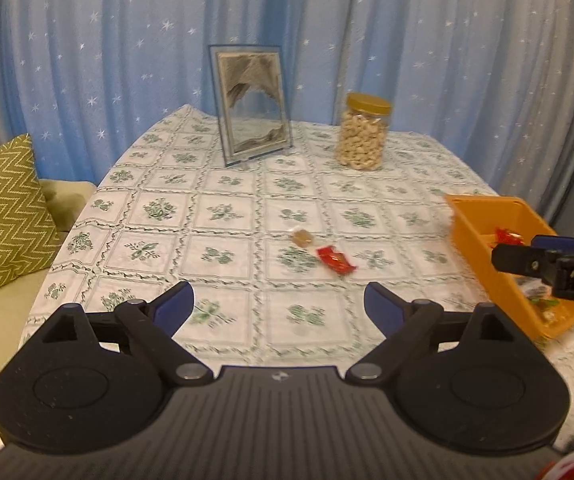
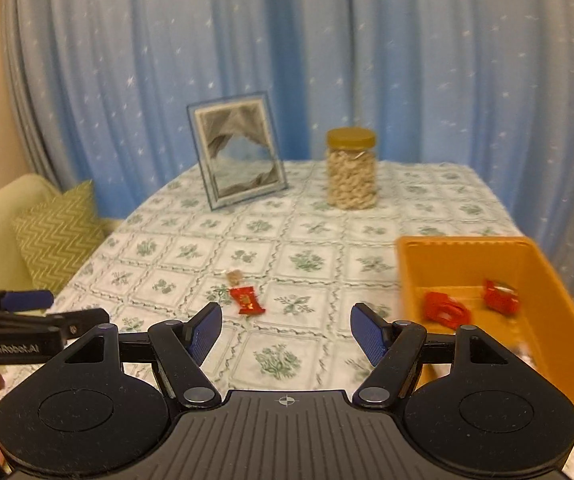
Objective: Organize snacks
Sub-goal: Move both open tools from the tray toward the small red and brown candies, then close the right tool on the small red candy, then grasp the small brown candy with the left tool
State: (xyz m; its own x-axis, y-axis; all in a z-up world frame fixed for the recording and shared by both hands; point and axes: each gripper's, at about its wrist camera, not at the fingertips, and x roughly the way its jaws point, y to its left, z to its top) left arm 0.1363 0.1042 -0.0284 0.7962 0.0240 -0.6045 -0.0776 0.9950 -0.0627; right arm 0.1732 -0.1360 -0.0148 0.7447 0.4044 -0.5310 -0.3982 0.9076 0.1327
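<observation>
Two loose snacks lie mid-surface (image 1: 223, 184) on the floral cloth: a red wrapped candy (image 1: 335, 260) and, just beside it toward the far side, a small clear-wrapped brown sweet (image 1: 301, 237). The orange bin (image 2: 411, 276) sits at the right and already holds red-wrapped pieces (image 2: 445, 308).

Left hand-held gripper (image 1: 279, 304): jaws spread wide, nothing between them. Right hand-held gripper (image 2: 286, 330): jaws apart at a moderate gap, also empty, facing the red candy.

Handling judgement: both sweets look very light, with crinkly film wrappers, likely slippery and easily nudged across the cloth. Pinch across the firm middle body, not the twisted ends, which would probably flex or slide out.

A jar of nuts (image 1: 363, 136) and a picture frame (image 1: 252, 104) stand at the far side.
</observation>
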